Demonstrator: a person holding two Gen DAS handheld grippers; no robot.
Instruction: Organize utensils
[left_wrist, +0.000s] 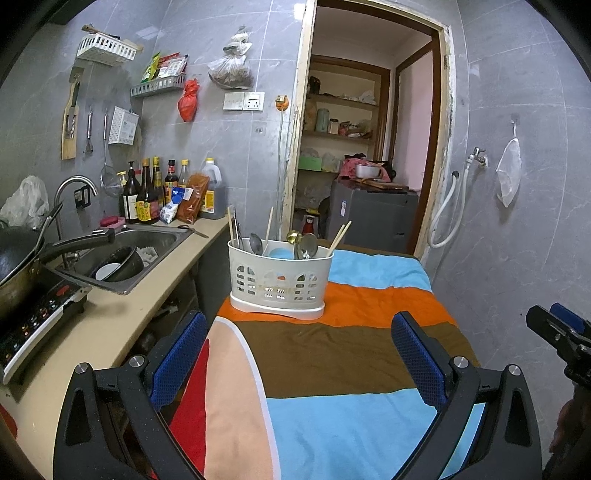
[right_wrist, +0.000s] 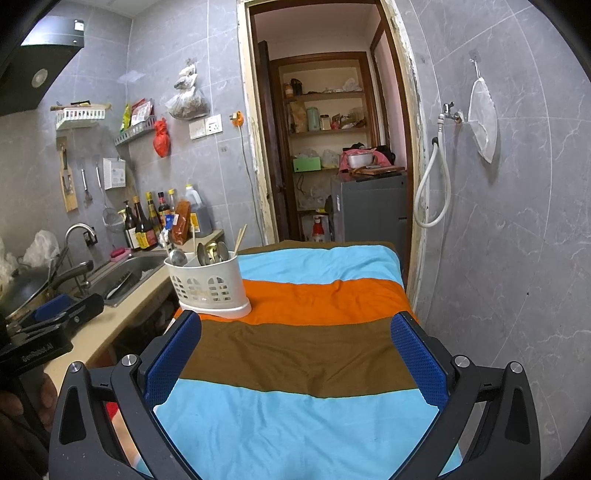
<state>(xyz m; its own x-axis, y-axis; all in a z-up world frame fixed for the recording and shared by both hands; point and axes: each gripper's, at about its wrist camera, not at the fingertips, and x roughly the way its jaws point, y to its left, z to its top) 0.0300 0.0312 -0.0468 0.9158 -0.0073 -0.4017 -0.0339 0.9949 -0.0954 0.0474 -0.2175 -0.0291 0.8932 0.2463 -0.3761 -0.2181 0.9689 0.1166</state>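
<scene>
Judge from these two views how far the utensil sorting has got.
Done: spoons and chopsticks stand in the white caddy on the striped cloth. In hand: nothing; the left gripper and right gripper are open and empty. Left: no loose utensils show on the cloth.

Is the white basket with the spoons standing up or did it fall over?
Standing up. The white basket sits flat on the striped cloth, and its spoons and chopsticks poke out the top.

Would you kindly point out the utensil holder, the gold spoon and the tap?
utensil holder (left_wrist: 277, 284), left wrist view, front wall.
gold spoon (left_wrist: 294, 235), left wrist view, its bowl.
tap (left_wrist: 75, 181), left wrist view, curved neck.
</scene>
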